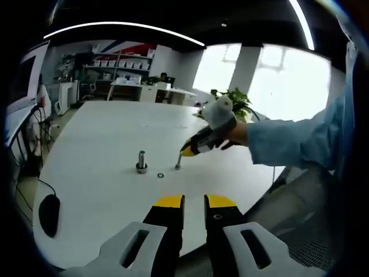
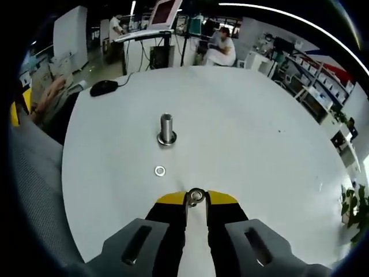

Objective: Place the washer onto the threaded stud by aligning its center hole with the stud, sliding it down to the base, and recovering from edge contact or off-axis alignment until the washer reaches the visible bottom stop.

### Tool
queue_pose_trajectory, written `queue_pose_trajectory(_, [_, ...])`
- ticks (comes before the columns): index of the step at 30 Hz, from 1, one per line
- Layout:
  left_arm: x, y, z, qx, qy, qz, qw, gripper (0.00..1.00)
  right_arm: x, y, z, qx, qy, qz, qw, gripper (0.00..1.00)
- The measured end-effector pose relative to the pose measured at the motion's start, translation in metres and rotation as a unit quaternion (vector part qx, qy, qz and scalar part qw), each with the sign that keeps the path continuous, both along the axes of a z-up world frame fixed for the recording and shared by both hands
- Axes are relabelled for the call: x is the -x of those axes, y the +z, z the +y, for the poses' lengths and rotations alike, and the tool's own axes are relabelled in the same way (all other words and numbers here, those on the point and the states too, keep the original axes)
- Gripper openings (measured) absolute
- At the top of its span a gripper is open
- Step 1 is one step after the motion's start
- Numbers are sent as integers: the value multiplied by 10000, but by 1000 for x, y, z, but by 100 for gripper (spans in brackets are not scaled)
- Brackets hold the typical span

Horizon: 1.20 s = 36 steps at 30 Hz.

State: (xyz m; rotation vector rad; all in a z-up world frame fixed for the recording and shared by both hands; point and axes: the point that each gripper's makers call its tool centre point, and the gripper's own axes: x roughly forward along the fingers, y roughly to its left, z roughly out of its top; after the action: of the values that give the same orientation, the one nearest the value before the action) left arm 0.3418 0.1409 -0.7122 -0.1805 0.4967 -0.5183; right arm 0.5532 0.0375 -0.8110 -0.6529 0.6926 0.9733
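Note:
A small flat washer lies on the white round table. Left of it in the left gripper view stands a thick metal stud with a collar at its base. My right gripper is shut on a thin metal stud, held upright with its foot on the table just right of the washer. My left gripper hovers at the table's near edge, jaws slightly open with nothing between them, well short of the washer.
A black mouse with its cable lies near the table's rim. A person's blue sleeve reaches in from the right. A potted plant stands beyond the table. A grey chair is at the left edge.

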Motion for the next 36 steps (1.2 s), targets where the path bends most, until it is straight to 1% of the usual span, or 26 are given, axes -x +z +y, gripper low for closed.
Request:
queue_pose_trajectory(3, [0,0,0,3,0,1,10000,11,0,-2,0,-5,-9,35,10000,14])
queue_pose_trajectory(5, [0,0,0,2,0,-3,10000,11,0,-4,-1,61,19,24,10000,14])
queue_pose_trajectory(13, [0,1,-1,-1,0,-1,10000,11,-1,-4,0,50,6,45,10000,14])
queue_pose_trajectory(29, [0,-1,0,3,23,10,10000,11,-3,0,4,6,-46,57,10000,14])
queue_pose_trajectory(33, [0,-1,0,6,17,10,10000,11,-2,-2,2,66,-27,92,9999,14])
queue_pose_trajectory(36, [1,0,0,6,19,7,10000,11,-2,1,1,68,-53,73,9999,14])
